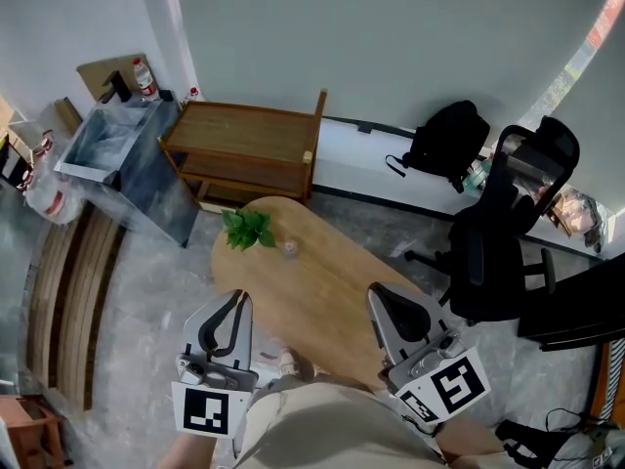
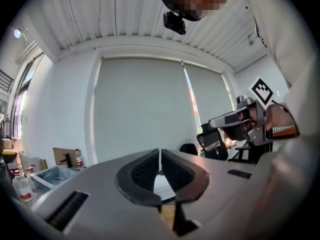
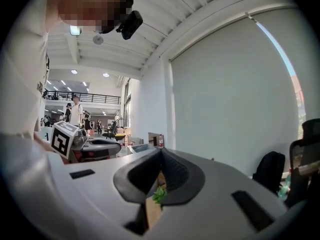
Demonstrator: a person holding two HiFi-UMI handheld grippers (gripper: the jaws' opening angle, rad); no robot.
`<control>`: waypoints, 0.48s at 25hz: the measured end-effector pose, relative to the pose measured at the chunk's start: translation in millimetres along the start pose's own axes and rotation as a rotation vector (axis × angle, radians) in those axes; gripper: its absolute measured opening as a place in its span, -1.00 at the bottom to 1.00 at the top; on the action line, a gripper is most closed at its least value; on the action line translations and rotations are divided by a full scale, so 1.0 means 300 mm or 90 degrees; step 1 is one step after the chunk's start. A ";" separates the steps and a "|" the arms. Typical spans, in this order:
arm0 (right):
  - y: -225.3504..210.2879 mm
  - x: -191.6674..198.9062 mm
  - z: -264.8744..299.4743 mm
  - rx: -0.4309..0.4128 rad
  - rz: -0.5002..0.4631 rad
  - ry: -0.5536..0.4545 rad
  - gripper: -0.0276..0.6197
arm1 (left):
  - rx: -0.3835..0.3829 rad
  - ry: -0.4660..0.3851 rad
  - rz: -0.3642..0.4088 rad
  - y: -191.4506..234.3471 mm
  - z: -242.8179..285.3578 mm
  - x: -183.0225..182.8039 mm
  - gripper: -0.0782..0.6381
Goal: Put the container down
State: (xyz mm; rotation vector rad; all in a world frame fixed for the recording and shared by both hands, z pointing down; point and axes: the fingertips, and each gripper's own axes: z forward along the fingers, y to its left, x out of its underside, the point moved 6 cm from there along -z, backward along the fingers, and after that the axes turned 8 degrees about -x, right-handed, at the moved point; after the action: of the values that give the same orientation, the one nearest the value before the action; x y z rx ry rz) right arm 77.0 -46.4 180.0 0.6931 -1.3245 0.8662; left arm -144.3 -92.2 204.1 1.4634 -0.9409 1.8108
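A small clear container stands upright on the oval wooden table, just right of a little green plant. Both grippers hang over the near end of the table, well short of the container. My left gripper is shut, its black pads meeting with nothing between them. My right gripper is shut too and holds nothing. The plant shows through the gap below the right gripper's closed tips. Each gripper view catches the other gripper off to the side: the right gripper and the left gripper.
A wooden shelf unit stands beyond the table's far end, with a grey bin to its left. A black office chair and a backpack are on the right. Wooden slats lie on the floor at left.
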 end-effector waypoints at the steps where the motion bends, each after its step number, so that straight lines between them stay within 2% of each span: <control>1: -0.004 0.000 -0.001 0.003 -0.002 -0.001 -0.93 | 0.001 -0.001 -0.002 -0.001 0.001 -0.003 -0.73; 12: -0.026 -0.005 0.002 0.009 -0.011 -0.008 -0.93 | 0.002 0.002 0.010 -0.001 0.011 -0.013 -0.74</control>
State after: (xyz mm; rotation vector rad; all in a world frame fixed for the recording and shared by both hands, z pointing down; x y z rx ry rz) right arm 83.2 -51.3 178.9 0.7211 -1.3221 0.8595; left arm -141.4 -94.9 200.7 1.4583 -0.9502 1.8264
